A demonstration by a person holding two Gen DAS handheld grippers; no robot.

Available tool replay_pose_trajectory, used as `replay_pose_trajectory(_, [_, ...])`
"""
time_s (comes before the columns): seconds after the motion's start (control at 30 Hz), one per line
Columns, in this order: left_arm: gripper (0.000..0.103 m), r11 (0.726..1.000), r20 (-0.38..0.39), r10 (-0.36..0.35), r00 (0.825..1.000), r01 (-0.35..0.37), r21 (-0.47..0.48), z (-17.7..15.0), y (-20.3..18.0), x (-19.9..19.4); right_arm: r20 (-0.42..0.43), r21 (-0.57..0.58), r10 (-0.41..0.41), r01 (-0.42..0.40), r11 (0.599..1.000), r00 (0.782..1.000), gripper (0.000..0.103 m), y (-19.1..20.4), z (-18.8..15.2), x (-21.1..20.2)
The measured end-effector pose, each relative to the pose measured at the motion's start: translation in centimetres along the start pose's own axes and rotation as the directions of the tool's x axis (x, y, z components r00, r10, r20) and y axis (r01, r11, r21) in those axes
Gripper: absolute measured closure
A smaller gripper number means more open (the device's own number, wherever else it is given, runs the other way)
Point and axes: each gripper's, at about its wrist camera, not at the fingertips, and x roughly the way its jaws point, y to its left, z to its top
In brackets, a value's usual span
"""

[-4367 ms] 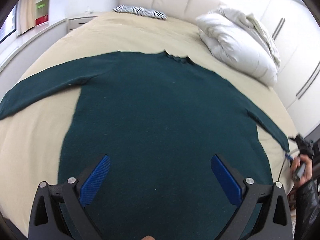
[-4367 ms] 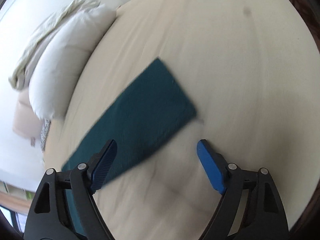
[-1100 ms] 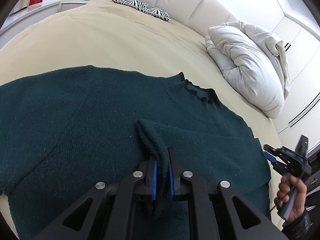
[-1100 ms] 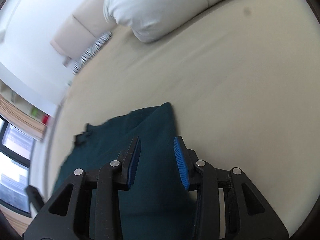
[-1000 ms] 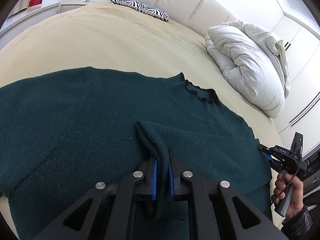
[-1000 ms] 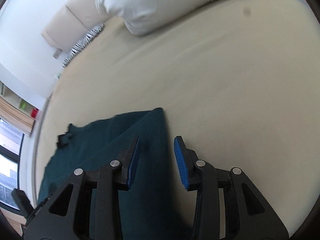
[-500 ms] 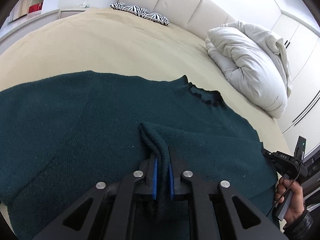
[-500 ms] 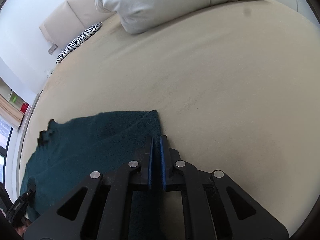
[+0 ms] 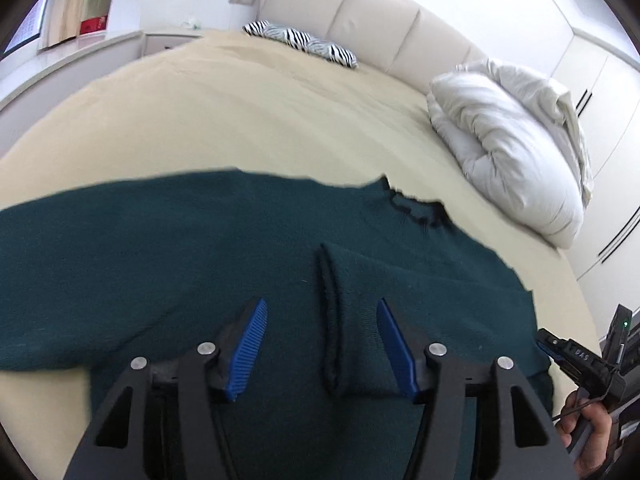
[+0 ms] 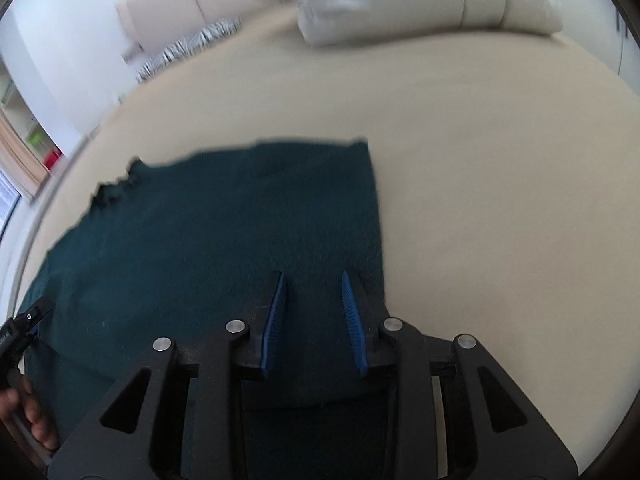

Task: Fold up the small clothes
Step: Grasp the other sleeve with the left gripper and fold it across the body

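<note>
Releasing looks like the step in hand: one dark green knitted sweater (image 9: 200, 264) lies flat on the beige bed (image 9: 240, 112), its right sleeve (image 9: 400, 280) folded across the chest. Going left to right, the left tool (image 9: 320, 344) has just been opening and stands released, the sleeve's cuff lying loose between its blue pads (image 9: 248, 344), untouched. To its right, the right tool (image 10: 314, 312) has likewise just been parting, released over the sweater's folded right edge. To do this well, I judge both should lift straight away so the fold is not dragged. Counted: one sweater, two tools, one white rolled duvet (image 9: 504, 148), one zebra-striped pillow (image 9: 304, 42).
</note>
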Motion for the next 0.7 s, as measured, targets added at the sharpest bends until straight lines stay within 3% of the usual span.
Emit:
replay_pose_trajectory(0.07, [0.041, 0.999, 0.028, -0.017, 0.999, 0.018, -0.037, -0.3, 1.5, -2.7, 0.051, 0.113, 0.033, -0.039, 0.993, 0.998, 0.074, -0.9, 0.2, -3.0])
replay_pose_trajectory(0.17, [0.035, 0.985, 0.099, -0.022, 0.995, 0.038, -0.169, -1.7, 6.3, -8.2, 0.183, 0.105, 0.057, -0.077, 0.991, 0.982, 0.072, -0.1, -0.7, -8.6])
replay_pose_trajectory(0.23, [0.035, 0.958, 0.142, 0.018, 0.99, 0.024, -0.287, -3.5, 11.0, -12.0, 0.21, 0.083, 0.101, -0.121, 0.989, 0.972, 0.054, 0.8, -2.0, -11.4])
replay_pose_trajectory(0.3, [0.034, 0.918, 0.167, 0.053, 0.985, 0.018, -0.397, -5.2, 15.4, -14.8, 0.213, 0.058, 0.147, -0.162, 0.985, 0.966, 0.049, 1.9, -3.7, -13.5])
replay_pose_trajectory(0.37, [0.03, 0.854, 0.177, 0.086, 0.98, 0.019, -0.52, -7.0, 20.2, -16.9, 0.191, 0.019, 0.191, -0.198, 0.98, 0.963, 0.049, 3.4, -5.8, -14.9])
replay_pose_trajectory(0.47, [0.03, 0.702, 0.198, 0.096, 0.975, 0.075, -0.708, -9.7, 27.3, -19.1, 0.144, 0.016, 0.245, -0.25, 0.968, 0.959, 0.049, 5.3, -8.7, -16.2])
replay_pose_trajectory(0.6, [0.03, 0.545, 0.287, 0.065, 0.956, 0.207, -0.812, -11.1, 32.4, -19.7, 0.085, 0.014, 0.276, -0.278, 0.96, 0.957, 0.049, 8.0, -11.9, -16.5])
replay_pose_trajectory(0.63, [0.03, 0.515, 0.31, 0.067, 0.948, 0.234, -0.825, -10.8, 33.3, -19.8, 0.069, 0.019, 0.277, -0.279, 0.96, 0.958, 0.049, 8.5, -12.5, -16.6])
replay_pose_trajectory(0.7, [0.03, 0.49, 0.323, 0.088, 0.942, 0.241, -0.838, -10.0, 34.8, -19.3, 0.055, 0.027, 0.29, -0.291, 0.956, 0.956, 0.049, 9.3, -13.3, -17.0])
